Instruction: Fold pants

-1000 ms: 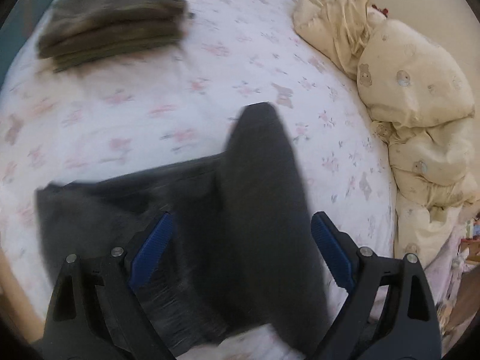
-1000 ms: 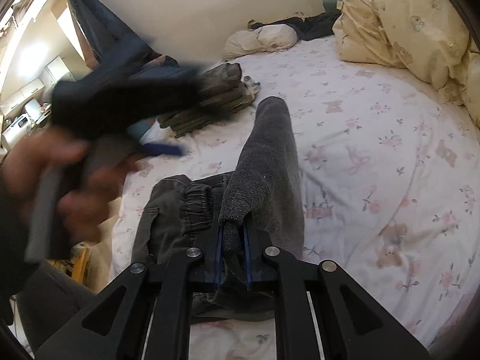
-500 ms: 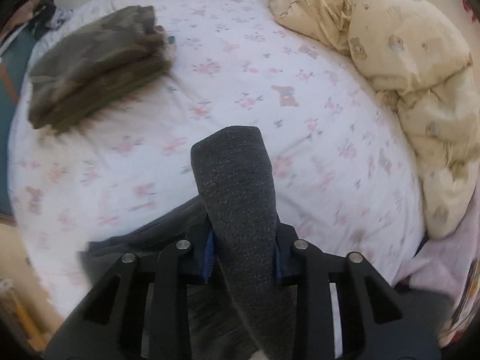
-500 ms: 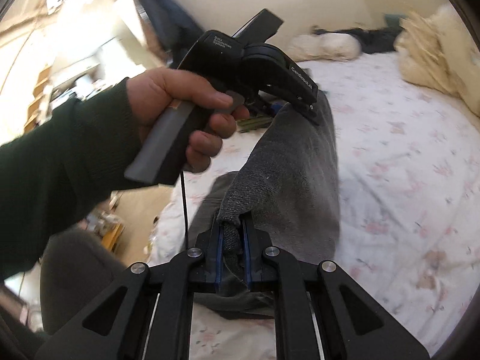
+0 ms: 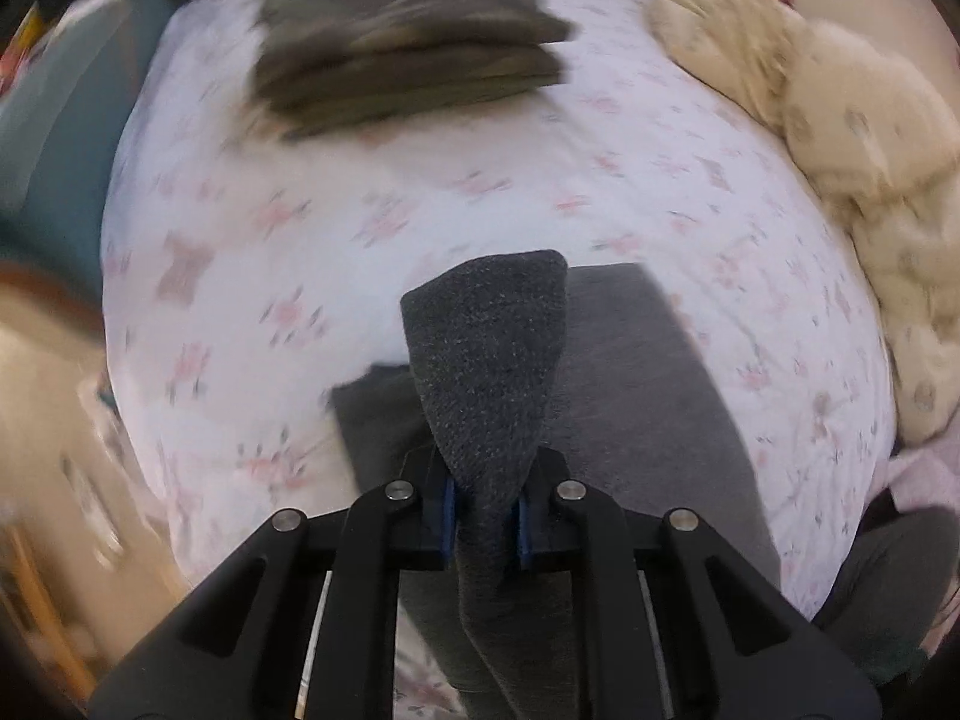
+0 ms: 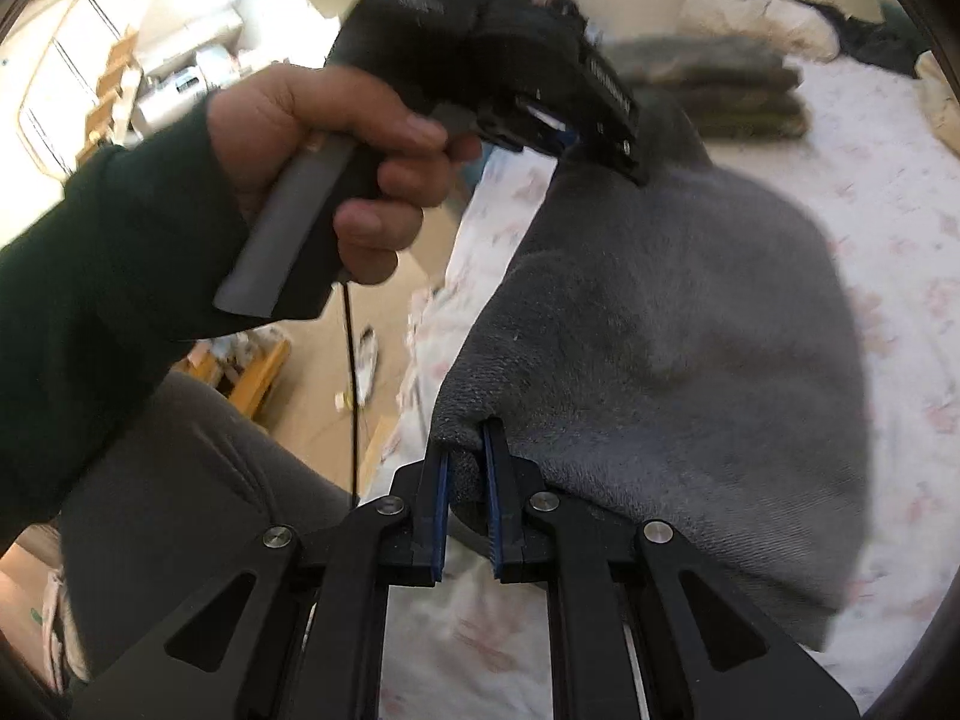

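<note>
I have the grey pants (image 6: 660, 330) pinched in both claws: left claw (image 5: 483, 519) has just clamped its fold, right claw (image 6: 467, 510) grips a corner, cloth stretched between them over the bed (image 5: 420, 192).

The bed (image 5: 420, 192) wears a white sheet printed with small pink flowers. On it lie the grey pants (image 5: 636, 384) near the front edge, a stack of folded olive clothes (image 5: 408, 48) farther back, and a rumpled cream quilt (image 5: 870, 192) (bear-patterned) along one side.
</note>
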Demonstrator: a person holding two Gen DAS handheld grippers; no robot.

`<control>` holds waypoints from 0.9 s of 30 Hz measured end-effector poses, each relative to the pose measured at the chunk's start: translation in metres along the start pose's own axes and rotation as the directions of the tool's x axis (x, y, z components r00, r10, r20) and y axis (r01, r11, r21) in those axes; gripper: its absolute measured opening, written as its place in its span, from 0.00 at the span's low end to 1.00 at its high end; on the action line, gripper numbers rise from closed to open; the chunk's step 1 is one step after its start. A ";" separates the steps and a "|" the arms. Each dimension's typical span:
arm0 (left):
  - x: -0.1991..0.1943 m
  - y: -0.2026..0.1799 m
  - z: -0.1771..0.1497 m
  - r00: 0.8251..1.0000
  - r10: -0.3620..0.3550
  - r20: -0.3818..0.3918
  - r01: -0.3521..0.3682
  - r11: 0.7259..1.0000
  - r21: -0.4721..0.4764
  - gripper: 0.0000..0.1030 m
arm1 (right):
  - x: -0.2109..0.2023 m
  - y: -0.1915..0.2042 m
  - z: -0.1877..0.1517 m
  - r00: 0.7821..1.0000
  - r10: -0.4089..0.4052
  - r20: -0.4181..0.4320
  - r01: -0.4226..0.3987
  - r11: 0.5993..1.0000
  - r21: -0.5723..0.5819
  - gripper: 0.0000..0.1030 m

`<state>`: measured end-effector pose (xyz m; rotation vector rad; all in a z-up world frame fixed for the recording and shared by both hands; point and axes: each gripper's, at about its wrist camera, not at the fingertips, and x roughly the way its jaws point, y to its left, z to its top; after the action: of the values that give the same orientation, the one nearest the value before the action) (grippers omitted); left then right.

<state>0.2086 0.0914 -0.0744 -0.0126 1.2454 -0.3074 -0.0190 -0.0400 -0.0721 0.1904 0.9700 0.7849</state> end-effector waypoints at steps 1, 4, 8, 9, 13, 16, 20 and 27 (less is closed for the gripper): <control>0.007 0.009 -0.005 1.000 -0.001 -0.014 0.001 1.000 -0.008 0.11 | 0.011 0.003 -0.001 1.000 -0.007 -0.016 0.007 1.000 0.002 0.10; 0.019 0.023 -0.006 0.998 0.004 -0.062 -0.005 1.000 -0.013 0.11 | 0.043 0.009 -0.005 0.996 -0.026 -0.079 0.026 1.000 -0.003 0.10; 0.030 0.030 -0.006 0.997 0.026 -0.072 -0.024 0.999 0.030 0.11 | 0.071 0.010 -0.011 0.982 -0.012 -0.189 0.015 1.000 0.013 0.14; 0.033 0.034 -0.007 0.996 0.019 -0.082 -0.017 1.000 0.022 0.11 | 0.069 0.011 -0.010 0.982 -0.007 -0.190 0.008 1.000 0.007 0.14; 0.035 0.037 -0.011 0.996 0.007 -0.089 -0.006 1.000 0.008 0.11 | 0.031 0.016 -0.003 0.985 0.023 -0.171 -0.035 0.997 -0.069 0.14; 0.038 0.039 -0.014 0.994 0.010 -0.108 -0.011 1.000 -0.009 0.11 | 0.004 0.008 0.014 0.992 -0.084 -0.098 0.074 0.992 -0.098 0.14; 0.035 0.042 -0.014 0.993 0.000 -0.116 -0.002 1.000 -0.019 0.11 | 0.035 -0.025 0.032 0.975 -0.185 -0.123 0.188 0.982 0.011 0.13; 0.043 0.059 -0.027 0.969 0.208 -0.136 -0.212 0.977 -0.017 0.56 | 0.136 -0.021 -0.002 0.928 -0.243 -0.282 0.236 0.970 -0.058 0.08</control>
<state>0.2087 0.1421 -0.1334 0.1148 1.3721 -0.1054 0.0334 0.0362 -0.1733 -0.0656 1.2327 0.6061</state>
